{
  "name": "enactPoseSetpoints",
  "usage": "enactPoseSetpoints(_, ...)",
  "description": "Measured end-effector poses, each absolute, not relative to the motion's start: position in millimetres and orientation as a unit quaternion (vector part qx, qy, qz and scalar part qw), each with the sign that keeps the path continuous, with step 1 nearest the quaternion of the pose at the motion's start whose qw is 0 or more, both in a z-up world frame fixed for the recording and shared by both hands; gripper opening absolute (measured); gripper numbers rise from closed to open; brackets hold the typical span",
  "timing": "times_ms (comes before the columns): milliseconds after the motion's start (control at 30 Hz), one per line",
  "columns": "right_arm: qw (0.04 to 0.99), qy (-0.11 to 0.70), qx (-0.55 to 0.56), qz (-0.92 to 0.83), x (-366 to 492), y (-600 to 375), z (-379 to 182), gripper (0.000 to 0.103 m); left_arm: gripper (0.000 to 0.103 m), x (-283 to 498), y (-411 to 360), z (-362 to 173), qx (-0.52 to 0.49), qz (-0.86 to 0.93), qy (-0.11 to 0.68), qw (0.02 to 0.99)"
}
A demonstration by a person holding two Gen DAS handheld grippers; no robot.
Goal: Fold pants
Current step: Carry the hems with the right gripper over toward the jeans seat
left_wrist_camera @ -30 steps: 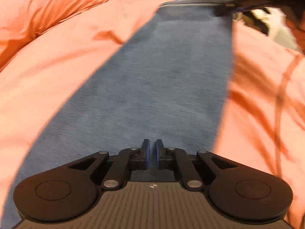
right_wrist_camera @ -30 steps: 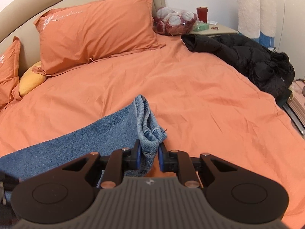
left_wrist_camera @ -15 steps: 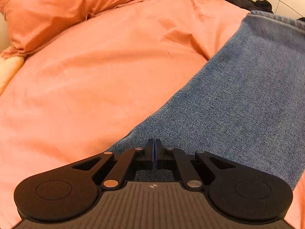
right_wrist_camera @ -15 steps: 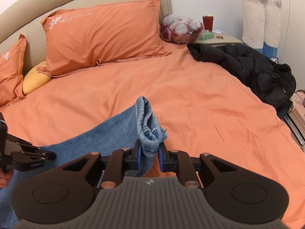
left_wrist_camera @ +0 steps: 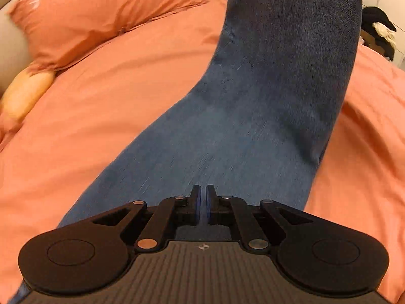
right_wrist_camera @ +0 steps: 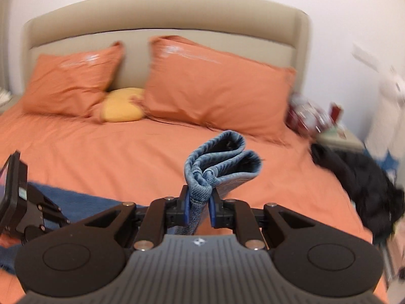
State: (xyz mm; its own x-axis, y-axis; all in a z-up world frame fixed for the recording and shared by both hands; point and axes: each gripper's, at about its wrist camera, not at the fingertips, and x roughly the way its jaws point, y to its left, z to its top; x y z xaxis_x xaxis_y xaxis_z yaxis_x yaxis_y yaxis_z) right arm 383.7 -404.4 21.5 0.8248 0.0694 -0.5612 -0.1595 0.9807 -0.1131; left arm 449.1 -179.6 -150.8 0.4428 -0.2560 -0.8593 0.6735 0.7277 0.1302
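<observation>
Blue denim pants [left_wrist_camera: 253, 116] lie on the orange bed sheet and rise up toward the top of the left wrist view. My left gripper [left_wrist_camera: 202, 206] sits low over the denim with its pads nearly together; no cloth shows between them. My right gripper [right_wrist_camera: 198, 210] is shut on the bunched hem ends of the pants [right_wrist_camera: 222, 162] and holds them lifted above the bed. The left gripper's body [right_wrist_camera: 27, 207] shows at the left edge of the right wrist view, over the denim on the bed [right_wrist_camera: 83, 202].
Two orange pillows [right_wrist_camera: 215, 88] and a yellow cushion [right_wrist_camera: 121, 109] lean on the beige headboard [right_wrist_camera: 164, 27]. A black jacket [right_wrist_camera: 362, 182] lies at the bed's right edge. A nightstand [right_wrist_camera: 336, 136] with a red bag stands beyond it.
My right gripper has lifted the pant hems up and swung to face the headboard. The denim now rises steeply in the left wrist view. My left gripper's pads have parted slightly.
</observation>
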Motion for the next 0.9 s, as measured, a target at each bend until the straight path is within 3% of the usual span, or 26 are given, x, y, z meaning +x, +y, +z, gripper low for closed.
enactPoseSetpoints(333, 0.921, 0.309, -0.161, 0.173, 363.6, -247.8, 6.3, 0.01, 0.007, 404.7, -85.0, -128.3, 0.194, -0.229, 0.451, 0.841)
enactPoseSetpoints(767, 0.854, 0.415, -0.205, 0.237, 359.3, -122.8, -133.2, 0.011, 0.007, 366.9, -5.6, -135.6, 0.137, -0.172, 0.455, 0.863)
enactPoseSetpoints(833, 0.845, 0.429, -0.211, 0.24, 357.4, -120.6, -142.6, 0.019, 0.008, 364.0, -5.9, -140.0, 0.135, -0.156, 0.456, 0.865)
enactPoseSetpoints(900, 0.837, 0.443, -0.205, 0.247, 356.0, -118.9, -144.8, 0.028, 0.017, 362.4, -4.3, -144.6, 0.117, -0.145, 0.462, 0.867)
